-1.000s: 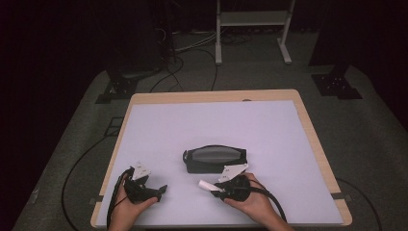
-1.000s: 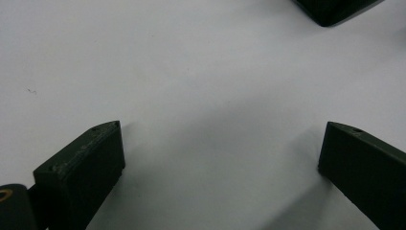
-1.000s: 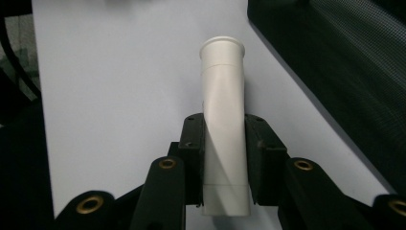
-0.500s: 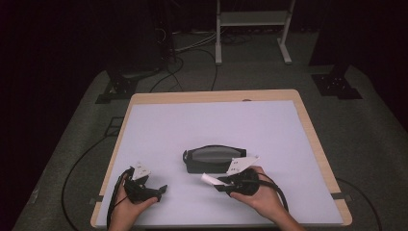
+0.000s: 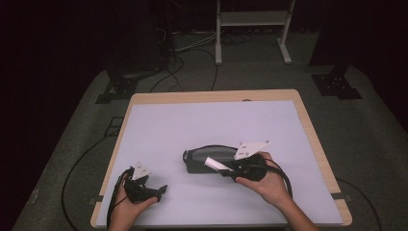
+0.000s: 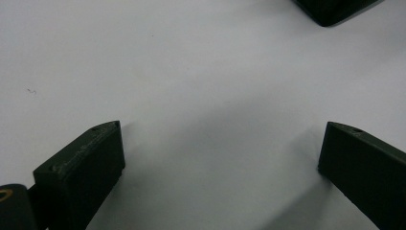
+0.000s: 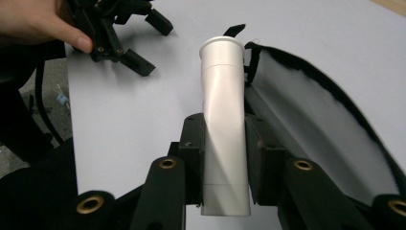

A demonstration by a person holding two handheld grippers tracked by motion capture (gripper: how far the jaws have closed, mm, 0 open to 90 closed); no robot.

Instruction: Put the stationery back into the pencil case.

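Note:
A black pouch (image 5: 199,160) with a grey mesh side lies on the white table top (image 5: 207,120), right of centre near the front. My right gripper (image 5: 226,169) is shut on a white tube (image 5: 215,164) and holds it lifted just over the pouch's front edge. In the right gripper view the tube (image 7: 224,120) stands clamped between both jaws of the gripper (image 7: 224,143), its capped end pointing away, beside the pouch's open rim (image 7: 306,110). My left gripper (image 5: 156,190) rests at the front left, open, with bare table between its jaws (image 6: 220,148).
The table's wooden border (image 5: 211,96) frames the white top. A corner of the pouch (image 6: 335,9) shows far off in the left gripper view. Cables and a metal stand (image 5: 250,29) sit on the dark floor behind the table.
My right gripper has risen and moved away from me with the white tube, from beside the pouch to over its front edge. The left gripper has stayed put.

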